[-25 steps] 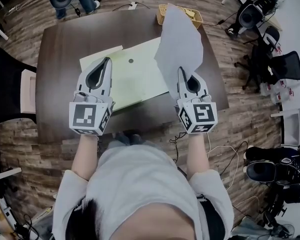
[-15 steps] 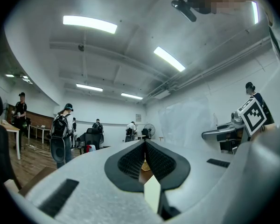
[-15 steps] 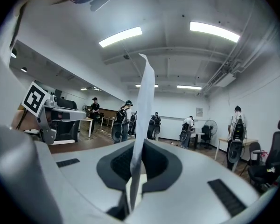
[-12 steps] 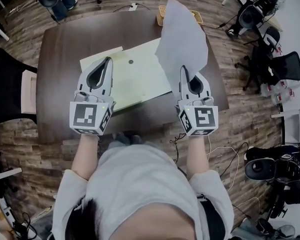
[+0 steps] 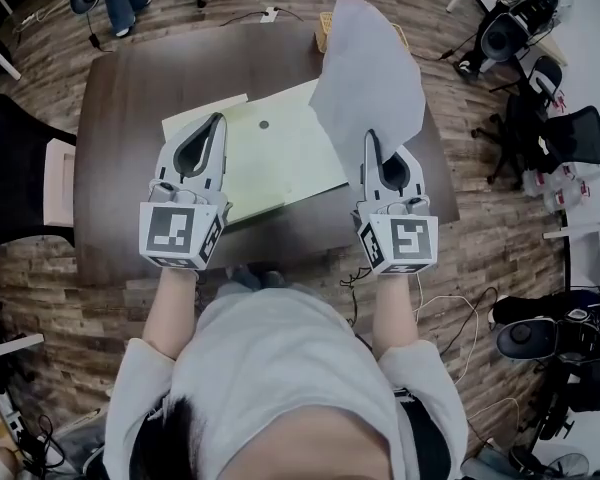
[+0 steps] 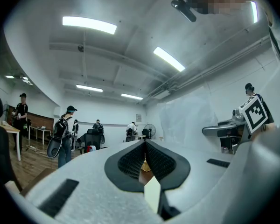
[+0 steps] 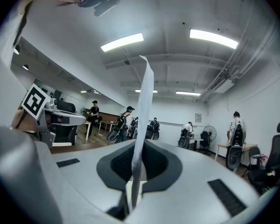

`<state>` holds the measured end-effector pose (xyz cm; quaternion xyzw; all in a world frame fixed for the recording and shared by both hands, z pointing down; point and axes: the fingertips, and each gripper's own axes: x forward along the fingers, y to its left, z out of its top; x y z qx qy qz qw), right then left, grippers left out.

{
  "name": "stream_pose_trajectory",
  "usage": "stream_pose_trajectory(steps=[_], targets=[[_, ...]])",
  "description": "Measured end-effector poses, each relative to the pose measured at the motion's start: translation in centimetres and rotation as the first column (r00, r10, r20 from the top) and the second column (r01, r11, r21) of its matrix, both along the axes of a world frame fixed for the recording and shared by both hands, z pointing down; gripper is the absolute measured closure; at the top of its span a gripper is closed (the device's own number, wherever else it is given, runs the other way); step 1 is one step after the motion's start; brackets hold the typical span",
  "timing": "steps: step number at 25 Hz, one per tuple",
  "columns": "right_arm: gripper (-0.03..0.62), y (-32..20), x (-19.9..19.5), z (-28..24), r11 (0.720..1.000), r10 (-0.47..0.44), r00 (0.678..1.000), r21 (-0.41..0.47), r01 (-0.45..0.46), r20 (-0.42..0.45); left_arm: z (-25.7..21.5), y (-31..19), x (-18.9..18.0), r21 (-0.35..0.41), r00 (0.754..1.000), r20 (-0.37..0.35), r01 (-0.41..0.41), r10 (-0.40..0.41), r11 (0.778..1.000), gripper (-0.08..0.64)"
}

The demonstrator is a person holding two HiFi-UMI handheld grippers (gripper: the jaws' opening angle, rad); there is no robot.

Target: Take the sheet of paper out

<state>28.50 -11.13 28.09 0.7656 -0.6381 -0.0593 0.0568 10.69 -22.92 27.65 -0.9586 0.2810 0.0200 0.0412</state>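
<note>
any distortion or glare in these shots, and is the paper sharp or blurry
Head view: strong fisheye bend toward the edges, table evenly lit, sheet of paper sharp, no glare. Left gripper view: wide-angle with dark rounded corners, bright ceiling lights, a mosaic patch at the top. Right gripper view: same rounding; the sheet, seen edge-on, goes slightly soft near the lens.

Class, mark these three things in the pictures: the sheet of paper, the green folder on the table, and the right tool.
sheet of paper [image 5: 372, 73], head view, on the middle of the sheet.
green folder [image 5: 280, 158], head view, on its bare centre.
right tool [image 5: 369, 138], head view, between its fingertips, shut on the sheet.
</note>
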Motion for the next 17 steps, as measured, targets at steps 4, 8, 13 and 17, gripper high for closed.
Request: stream_pose_trajectory(steps=[4,8,13,17], targets=[[0.578,-0.15,-0.19,-0.05,1.0,-0.002,1.0,0.007,0.002,-0.008,0.04,-0.14,-0.23,-0.001,1.0,0.001,0.008,-0.008,1.0,0.551],[0.578,-0.2,-0.59,-0.27,1.0,-0.003,1.0,0.015,0.004,-0.014,-0.12,-0.17,-0.71,-0.001,1.0,-0.003,0.014,-0.014,1.0,0.551],[0.578,-0.53,-0.6,-0.23,1.0,-0.003,1.0,0.019,0.003,-0.012,0.0,-0.51,-0.82,-0.001,1.0,-0.003,0.02,-0.02,1.0,0.551],[0.578,-0.91,-0.41,-0.15,1.0,-0.001,1.0,0.02,0.001,-0.013,0.21,-0.87,-0.74,-0.006,1.0,-0.003,0.022,-0.022,1.0,0.551]])
